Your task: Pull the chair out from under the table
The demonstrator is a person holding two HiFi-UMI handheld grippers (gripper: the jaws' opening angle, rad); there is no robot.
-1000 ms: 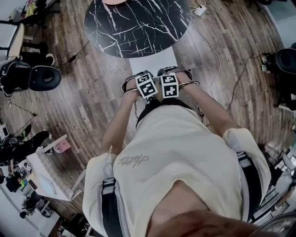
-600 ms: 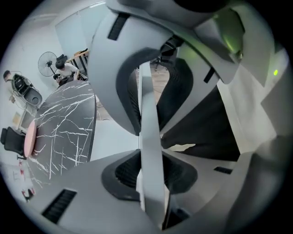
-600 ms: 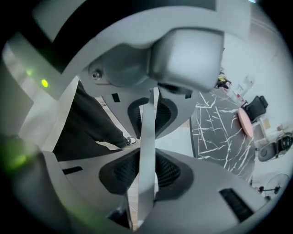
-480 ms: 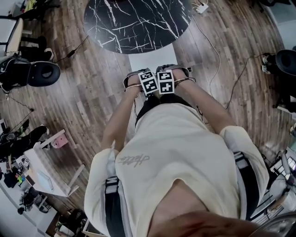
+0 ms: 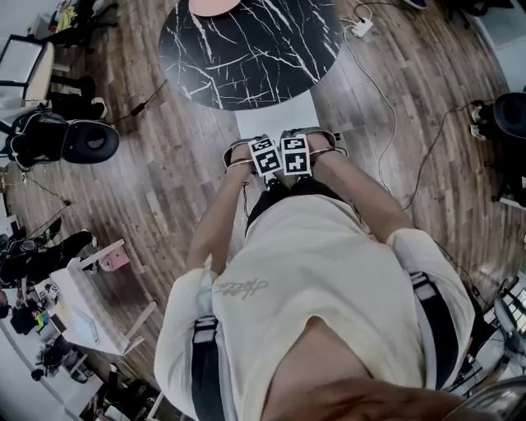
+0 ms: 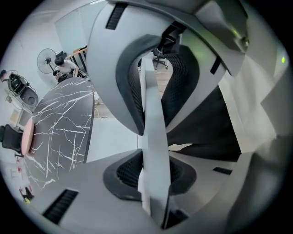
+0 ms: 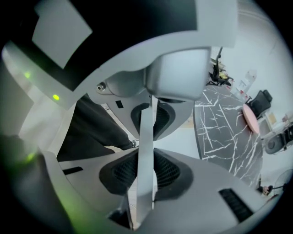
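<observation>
The chair's pale seat (image 5: 275, 113) reaches under the round black marble table (image 5: 246, 45). I stand behind the chair, and both grippers point steeply down at the top of its back. My left gripper (image 5: 265, 156) and right gripper (image 5: 294, 154) sit side by side, their marker cubes almost touching. In the left gripper view the thin white backrest edge (image 6: 154, 119) runs between the jaws of the left gripper (image 6: 153, 146), which have just been closing onto it. The right gripper (image 7: 147, 145) has likewise just been closing on the same edge (image 7: 145, 192).
A black office chair (image 5: 70, 140) stands on the wood floor at the left. Cables (image 5: 386, 107) run from a power strip (image 5: 362, 27) on the right. A white desk (image 5: 82, 312) is at lower left. A pink object (image 5: 218, 6) lies on the table.
Both marker cubes have sunk slightly toward the chair's back and drawn close together. The chair and the table stand as before.
</observation>
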